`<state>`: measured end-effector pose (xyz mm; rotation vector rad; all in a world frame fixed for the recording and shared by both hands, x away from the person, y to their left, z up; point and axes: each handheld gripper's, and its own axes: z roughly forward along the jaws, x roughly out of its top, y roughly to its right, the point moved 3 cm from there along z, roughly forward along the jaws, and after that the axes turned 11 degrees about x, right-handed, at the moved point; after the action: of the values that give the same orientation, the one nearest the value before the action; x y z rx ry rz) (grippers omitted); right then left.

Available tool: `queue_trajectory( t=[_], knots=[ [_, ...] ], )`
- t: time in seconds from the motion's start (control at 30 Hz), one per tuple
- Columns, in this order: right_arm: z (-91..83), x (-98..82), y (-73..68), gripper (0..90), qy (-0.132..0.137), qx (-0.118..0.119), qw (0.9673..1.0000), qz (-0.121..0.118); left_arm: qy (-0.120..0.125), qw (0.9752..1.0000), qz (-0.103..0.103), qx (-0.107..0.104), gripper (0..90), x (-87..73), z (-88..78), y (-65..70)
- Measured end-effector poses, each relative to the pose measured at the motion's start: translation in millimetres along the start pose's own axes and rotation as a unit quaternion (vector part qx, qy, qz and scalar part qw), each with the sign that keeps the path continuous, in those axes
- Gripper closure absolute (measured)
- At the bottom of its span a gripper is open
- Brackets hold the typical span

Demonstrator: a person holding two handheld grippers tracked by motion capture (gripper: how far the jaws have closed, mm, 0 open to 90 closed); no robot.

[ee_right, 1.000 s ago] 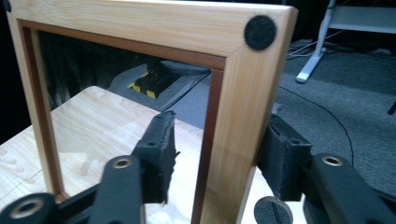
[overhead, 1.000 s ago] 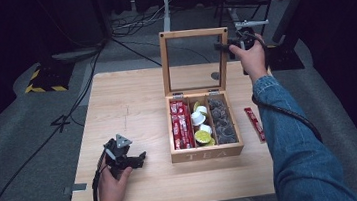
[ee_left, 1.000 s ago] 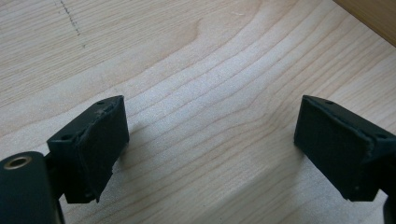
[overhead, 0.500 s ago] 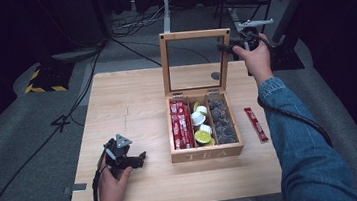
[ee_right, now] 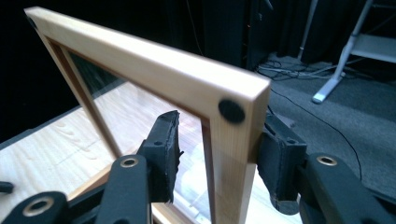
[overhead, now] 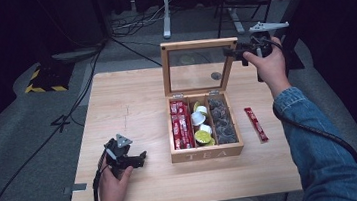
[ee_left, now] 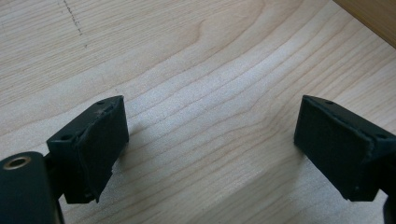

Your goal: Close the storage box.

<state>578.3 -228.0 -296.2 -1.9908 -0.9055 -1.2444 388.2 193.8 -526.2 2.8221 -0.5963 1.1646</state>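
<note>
- Two grippers are mine to mind here, and the nearer one, the left gripper [overhead: 131, 159], rests idle on the bench [overhead: 131, 100] with its jaws wide apart and nothing between them; I leave it there.
- Between us sits the tea box [overhead: 207, 153], open, with red packets, round pods and dark bags in its three compartments.
- Beside it a red sachet [overhead: 256, 124] lies loose on the bench, well clear of the hinge path.
- Farther off, the right gripper [ee_right: 215, 158] straddles the lid [overhead: 196, 46] at its upper right corner; the jaws have just been closing on the wooden frame, though I cannot tell if both pads press yet.
- I judge the lid should swing slowly along its hinge arc, gripped on wood, never glass.
</note>
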Motion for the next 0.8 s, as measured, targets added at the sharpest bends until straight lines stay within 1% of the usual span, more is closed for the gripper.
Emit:
queue_trajectory(
  t=[0.07,0.2,0.4,0.53,0.8],
  knots=[
    [-6.2,-0.7,-7.3,52.8,-0.002,0.004,1.0000,-0.003,0.000,1.0000,-0.001,0.000,10.3,0.1,0.2,0.3],
    [-12.8,-3.8,-17.0,51.8,-0.014,0.006,0.9998,-0.013,-0.001,1.0000,0.000,0.001,10.3,0.4,0.4,0.3],
    [-22.0,-10.7,-29.9,47.6,-0.028,0.011,0.9994,-0.019,0.000,1.0000,0.000,0.001,10.3,0.6,0.5,0.4],
    [-28.2,-18.2,-37.6,45.7,-0.043,0.003,0.9988,-0.022,0.000,1.0000,0.000,0.001,10.3,0.5,0.5,0.4],
    [-38.9,-32.8,-54.3,44.2,-0.060,0.010,0.9976,-0.031,0.000,1.0000,-0.001,0.001,10.3,0.5,0.5,0.4]
  ],
)
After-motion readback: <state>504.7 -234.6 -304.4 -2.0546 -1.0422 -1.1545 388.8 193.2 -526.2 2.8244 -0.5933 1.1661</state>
